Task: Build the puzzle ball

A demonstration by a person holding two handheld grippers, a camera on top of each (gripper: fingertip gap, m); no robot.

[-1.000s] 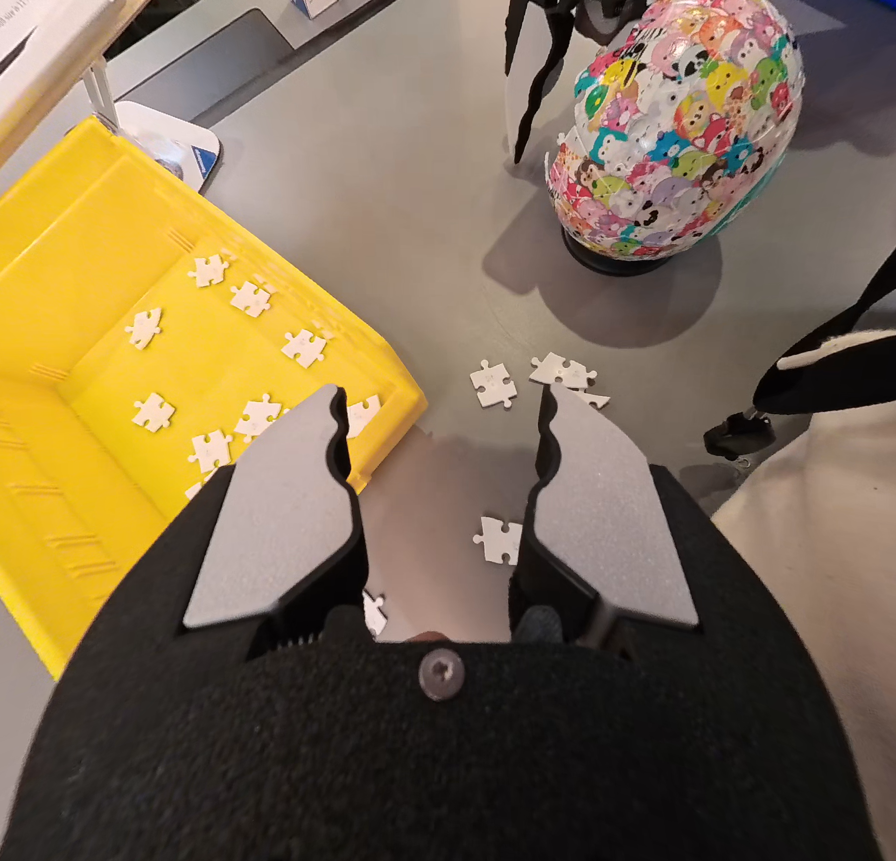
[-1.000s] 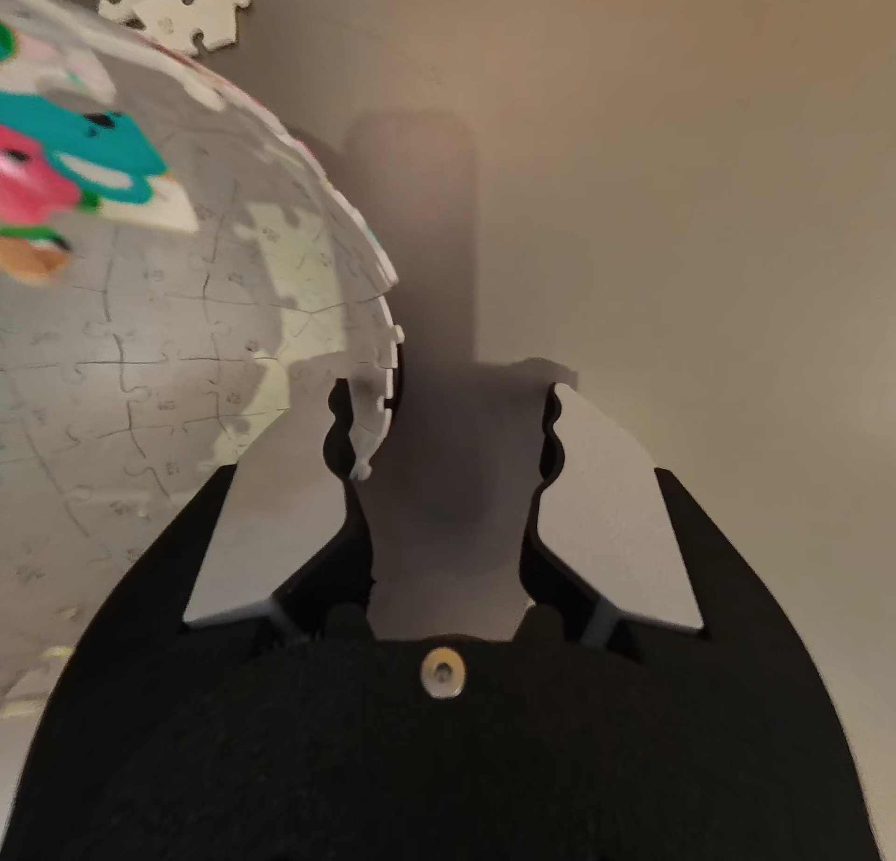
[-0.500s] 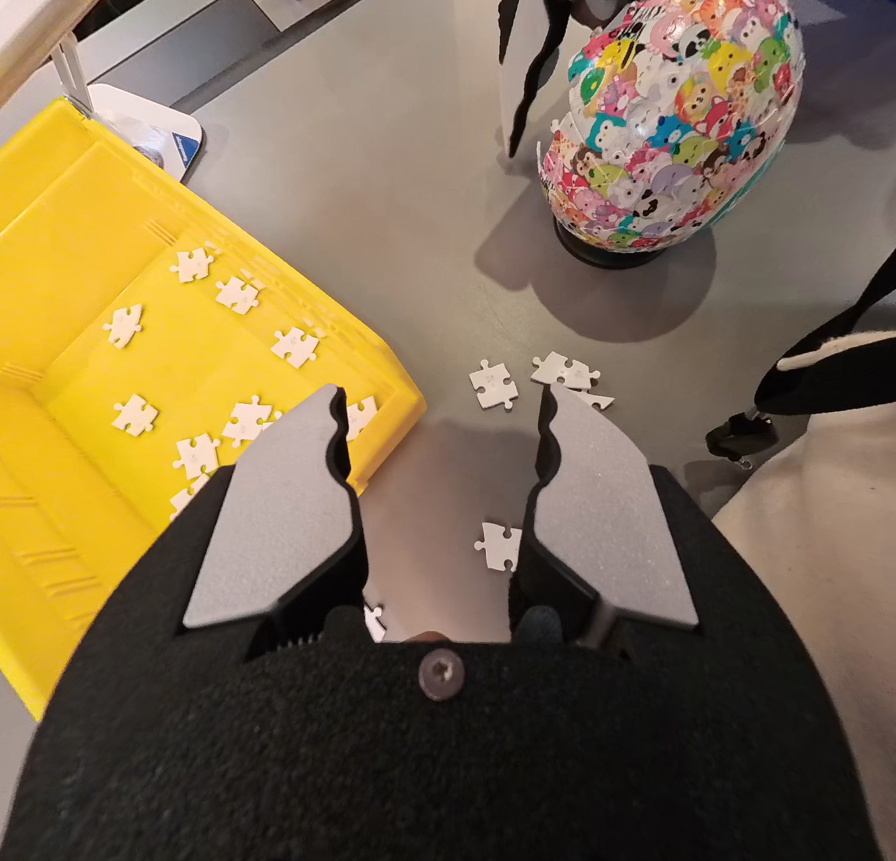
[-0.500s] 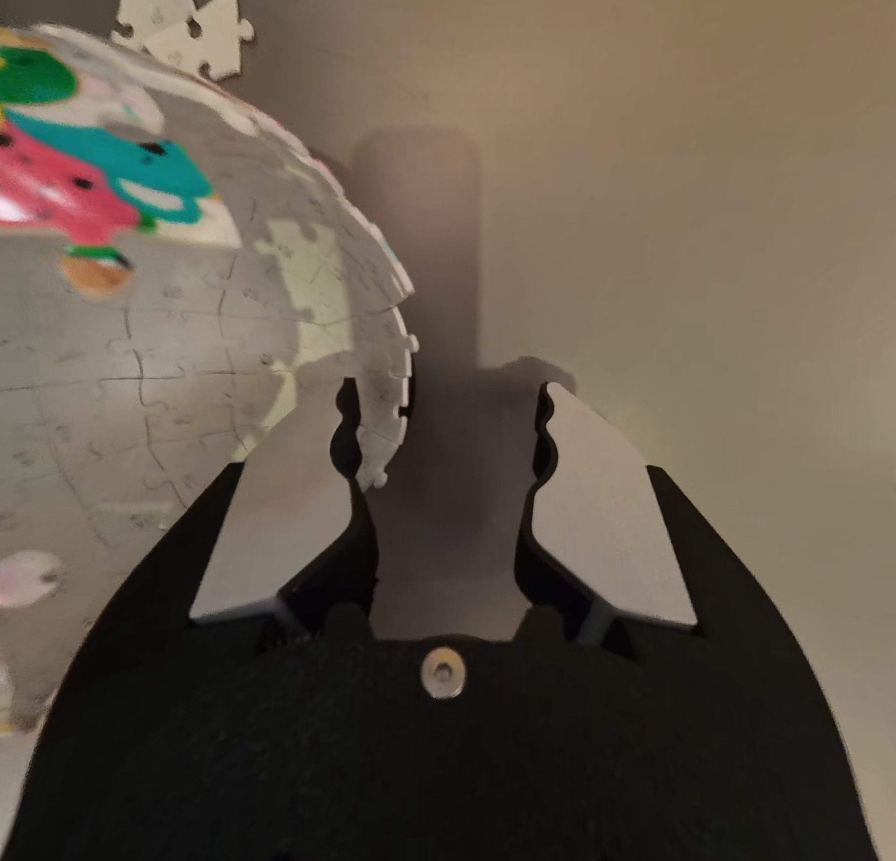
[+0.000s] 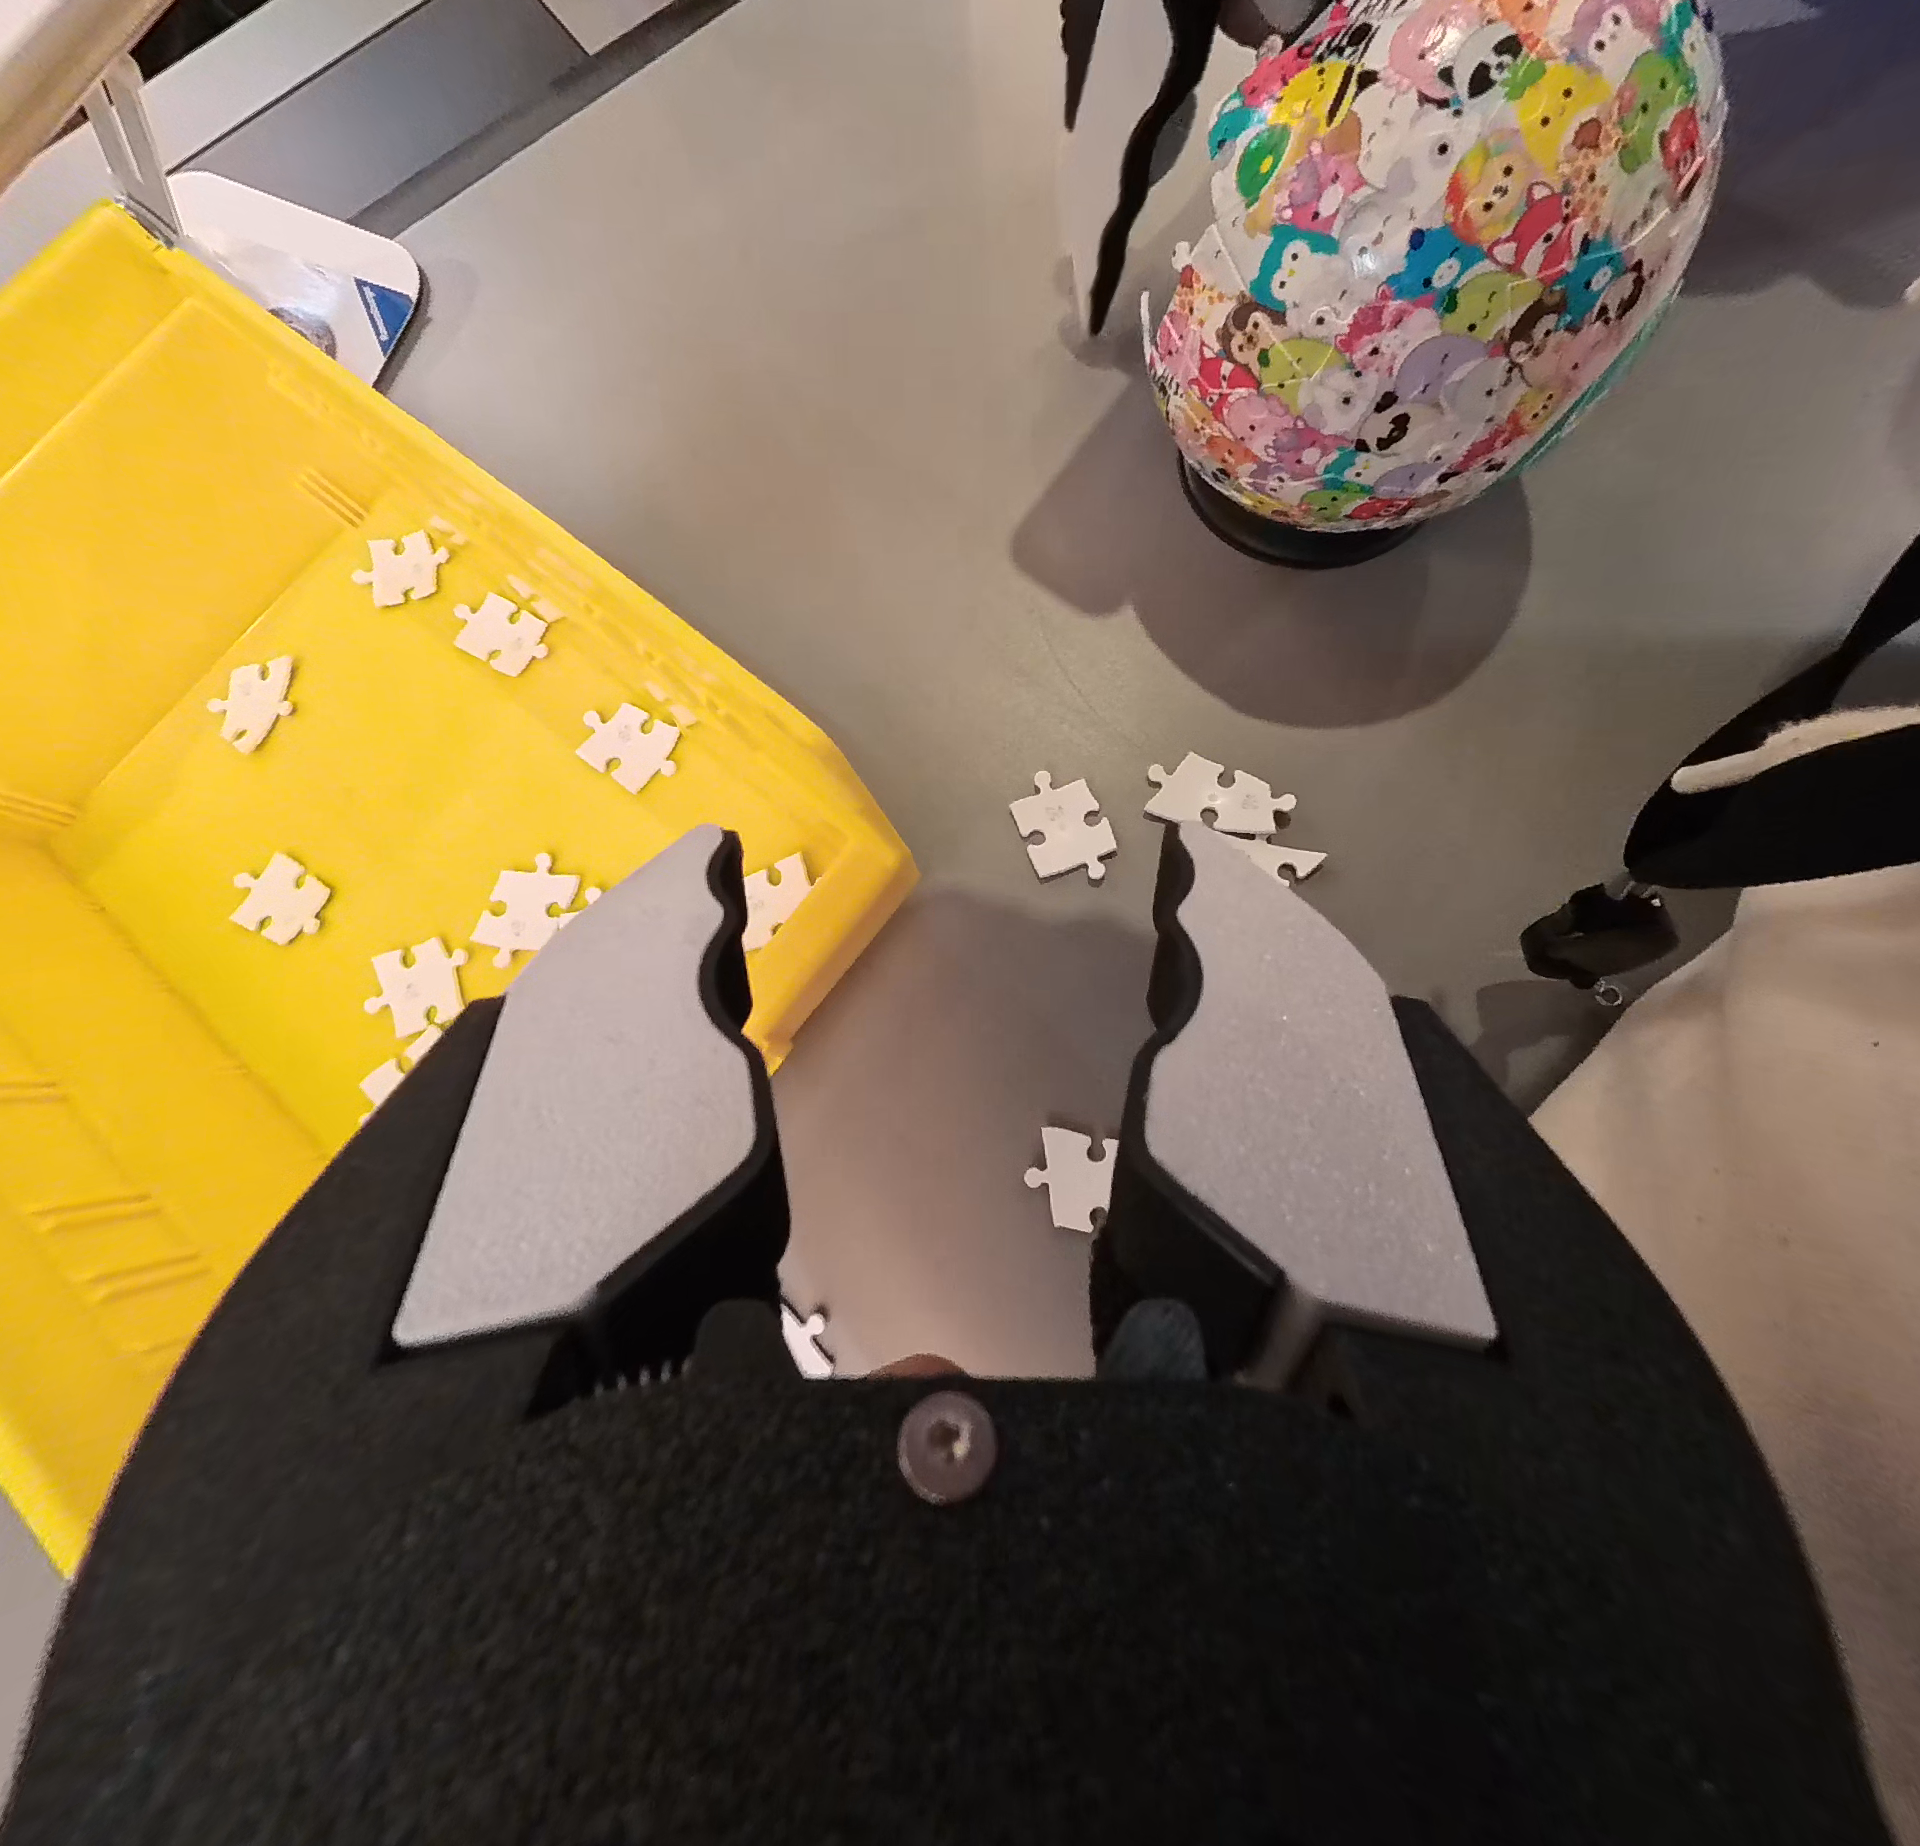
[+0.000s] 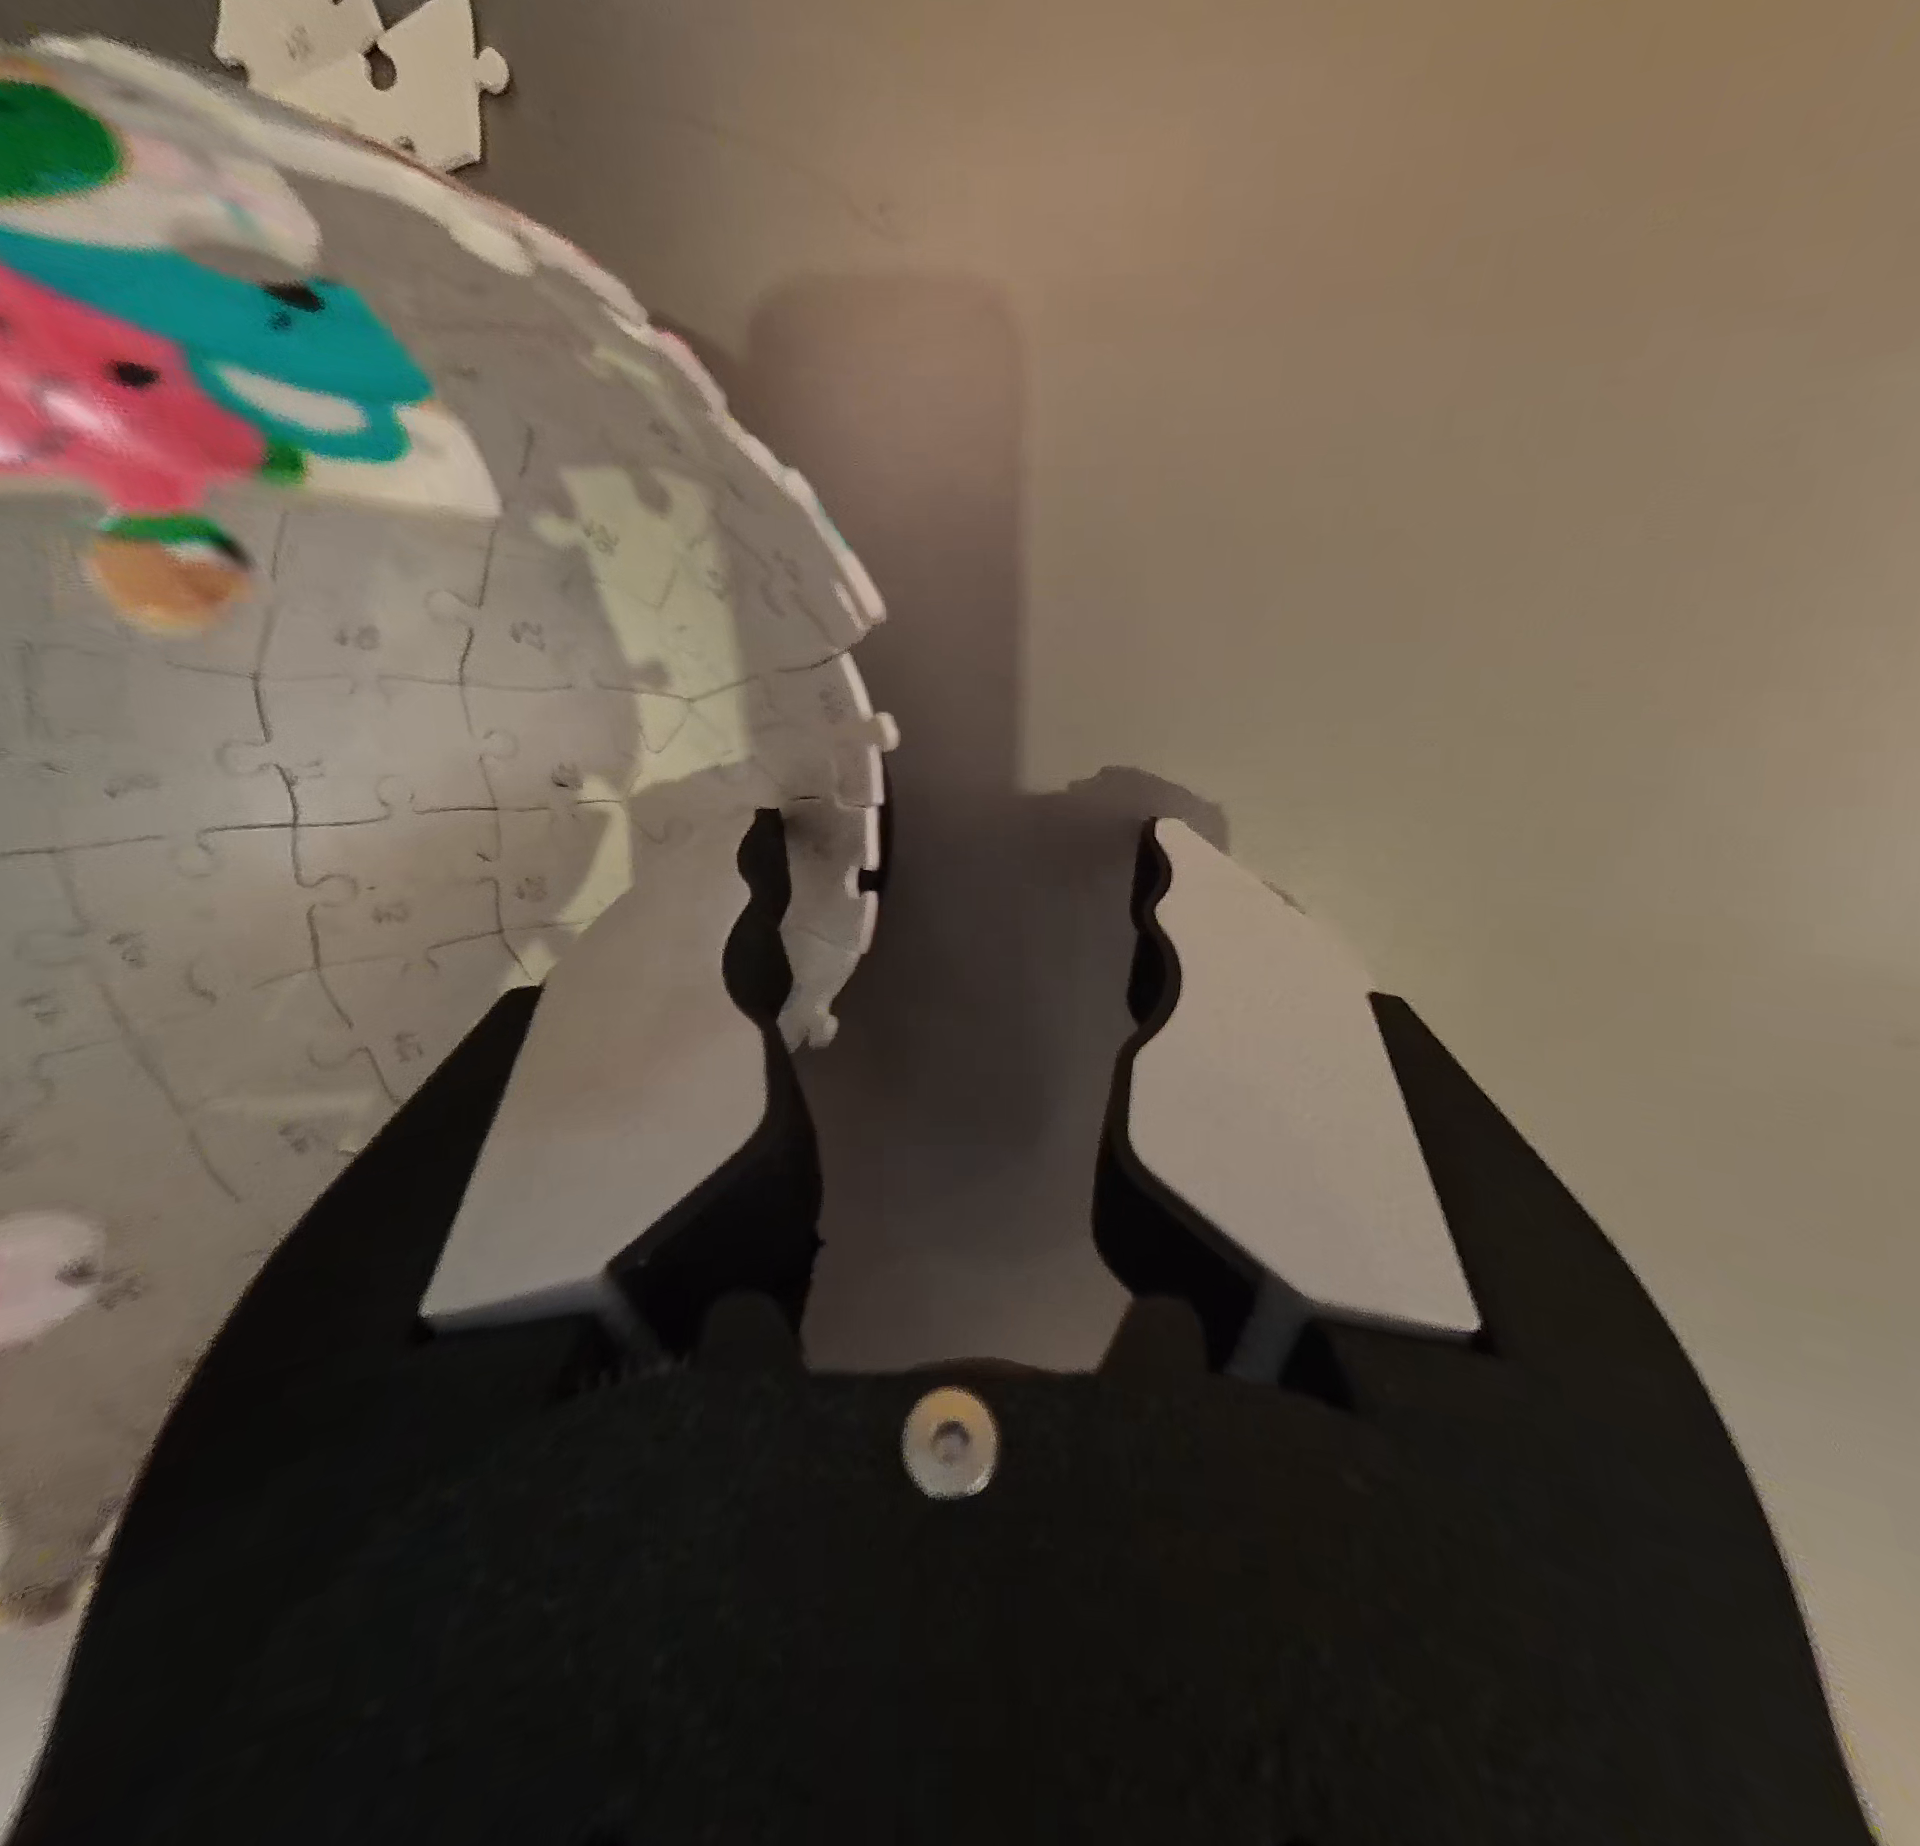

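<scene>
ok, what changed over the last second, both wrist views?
Little. The left gripper drifted slightly, so the yellow bin and loose pieces shifted a bit in view. In the right wrist view the puzzle ball slid rightward and lower, its open edge nearer the right gripper. Nothing grasped or released; both grippers stayed open and empty, and the ball stayed on its stand.
</scene>
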